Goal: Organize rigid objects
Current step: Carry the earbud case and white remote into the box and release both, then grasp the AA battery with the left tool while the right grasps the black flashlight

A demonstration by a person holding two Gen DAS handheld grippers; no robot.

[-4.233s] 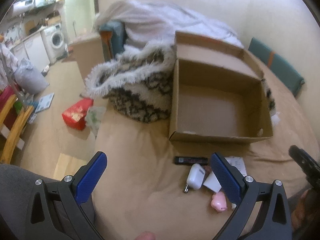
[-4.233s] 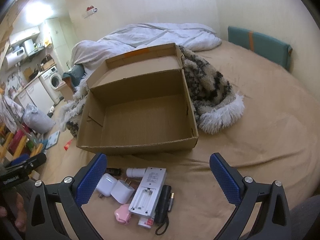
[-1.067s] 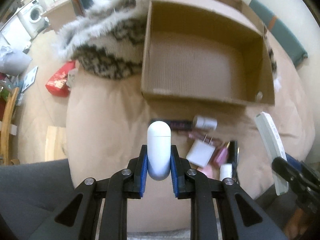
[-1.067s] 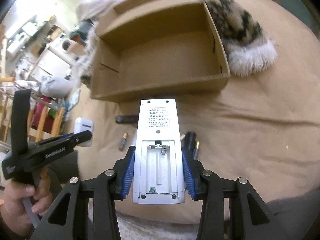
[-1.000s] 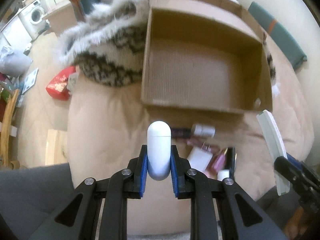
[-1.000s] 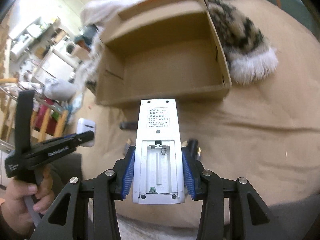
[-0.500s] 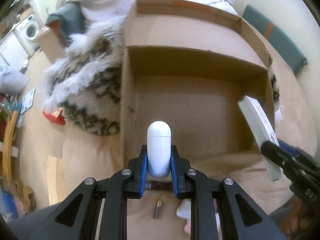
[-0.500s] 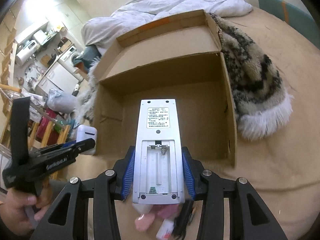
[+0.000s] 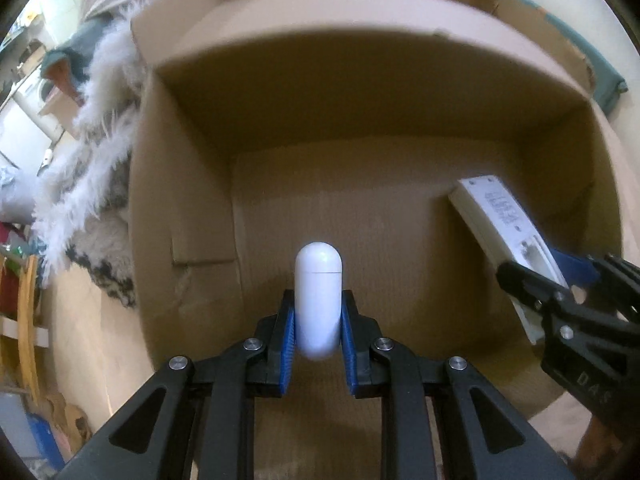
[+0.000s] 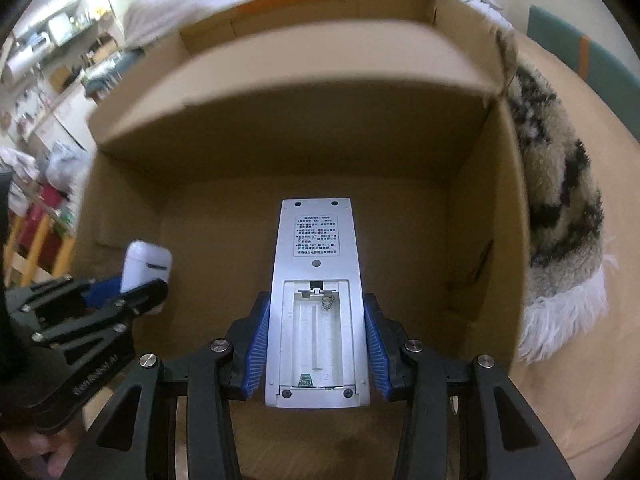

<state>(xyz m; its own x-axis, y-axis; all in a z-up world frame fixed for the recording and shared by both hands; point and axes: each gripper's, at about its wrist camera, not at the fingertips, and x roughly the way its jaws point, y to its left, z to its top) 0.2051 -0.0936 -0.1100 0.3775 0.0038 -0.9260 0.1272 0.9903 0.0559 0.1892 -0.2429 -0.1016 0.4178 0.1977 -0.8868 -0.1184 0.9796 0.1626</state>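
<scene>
- L gripper (image 9: 318, 336): blue pads shut tight on white case (image 9: 318, 300), held upright w/ rounded lid end fwd. Narrow sides are pinched, prob. so it can't swivel. Sits inside the box, left of centre, above the floor.
- R gripper (image 10: 316, 344): closed on remote (image 10: 318, 300) at its lower half, back side up, battery bay open w/ spring showing, no cover. Grip across the width keeps the long body pointing straight into the box.
- Both loads hang side by side, apart, not touching; each tool takes its own half, so releases shouldn't collide (judgement).
- Box (image 10: 472, 248): open top, bare corrugated floor, no items visible on it. Whether either item touches the floor: can't tell.
- Fur throw (image 10: 560, 216): lies against the box's R wall, outside.
- Beyond: bed w/ pale duvet (image 10: 168, 12), far flap of box in front of it.
</scene>
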